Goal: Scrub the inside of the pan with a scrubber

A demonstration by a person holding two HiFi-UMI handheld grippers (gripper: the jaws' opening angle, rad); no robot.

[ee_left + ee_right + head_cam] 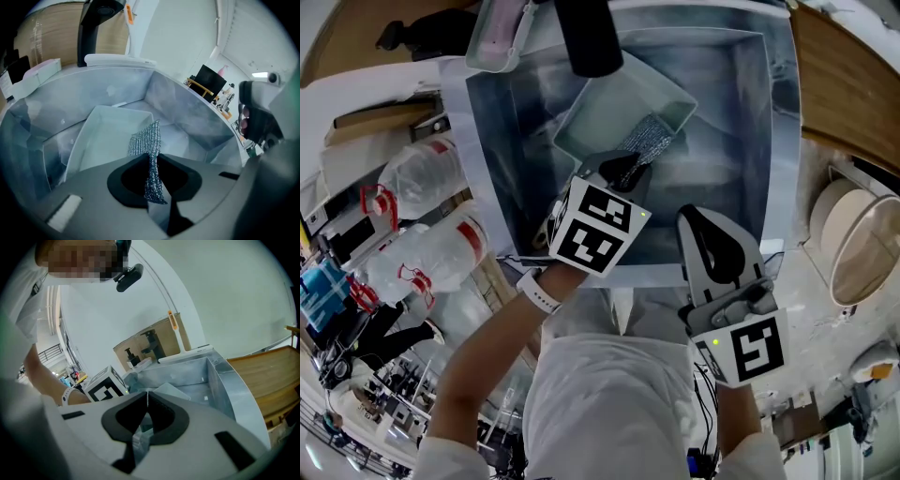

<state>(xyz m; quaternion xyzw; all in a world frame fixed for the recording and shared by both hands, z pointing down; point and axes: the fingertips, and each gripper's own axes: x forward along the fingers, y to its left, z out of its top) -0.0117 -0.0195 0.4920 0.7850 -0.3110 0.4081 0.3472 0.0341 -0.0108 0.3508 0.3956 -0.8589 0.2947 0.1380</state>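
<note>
Right tool point(147, 393) (jaws together) before steel sink point(225, 380)

A shiny metal sink point(502, 169) fills the middle. A black tap point(591, 37) stands at its far edge, just beside a clear box point(499, 36) with something pink inside. A wooden counter point(848, 84) and round cream bowls point(862, 248) are on the right. Plastic bottles point(427, 178) with red on them lie on the left.

A silvery mesh scrubber point(146, 140) stands upright over the pale rectangular pan point(105, 136) tilted in the sink point(112, 89).
</note>
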